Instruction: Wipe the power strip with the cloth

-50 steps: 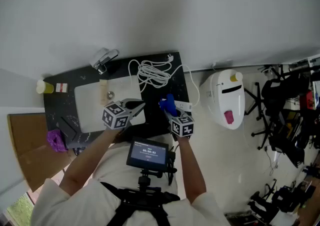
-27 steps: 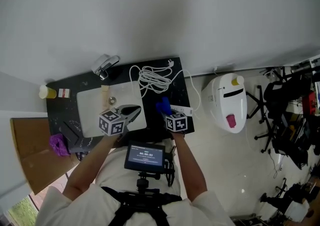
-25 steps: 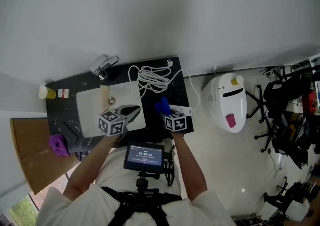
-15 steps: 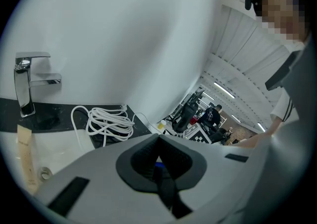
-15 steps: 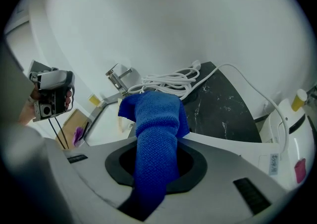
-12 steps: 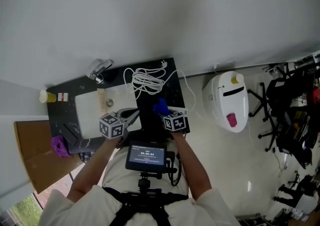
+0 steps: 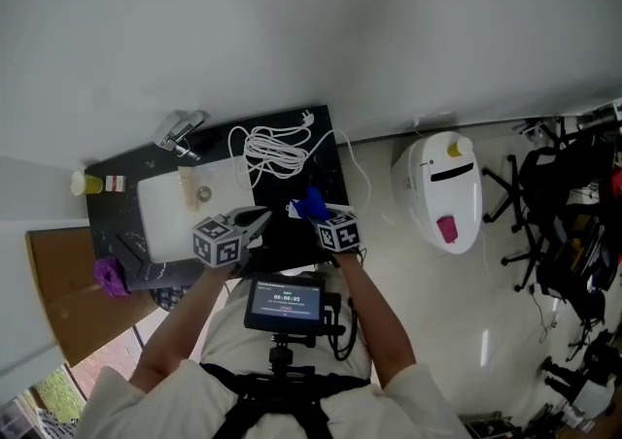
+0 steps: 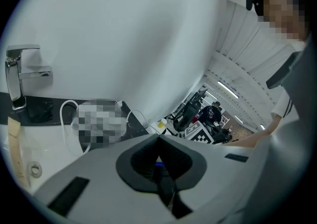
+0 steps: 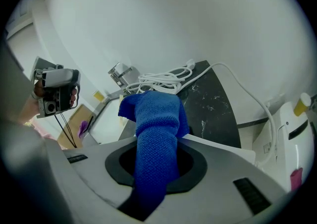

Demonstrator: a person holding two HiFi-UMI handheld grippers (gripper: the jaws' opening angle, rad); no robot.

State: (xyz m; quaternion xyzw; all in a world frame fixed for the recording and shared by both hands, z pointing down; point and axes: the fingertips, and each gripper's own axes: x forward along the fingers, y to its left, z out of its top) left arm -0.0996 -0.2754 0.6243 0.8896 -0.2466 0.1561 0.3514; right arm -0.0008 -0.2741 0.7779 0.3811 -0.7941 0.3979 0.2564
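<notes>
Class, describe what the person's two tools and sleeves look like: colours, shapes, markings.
Left tool and right tool: light grey bodies, dark rounded inner faces, each carrying a white cube with black square markers. Sleeves are white.

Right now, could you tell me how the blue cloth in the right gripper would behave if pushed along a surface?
The blue cloth is probably floppy: it bunches and folds over beyond the right gripper, which is shut on it. Its knitted texture suggests it is light and grips rather than slides.
</notes>
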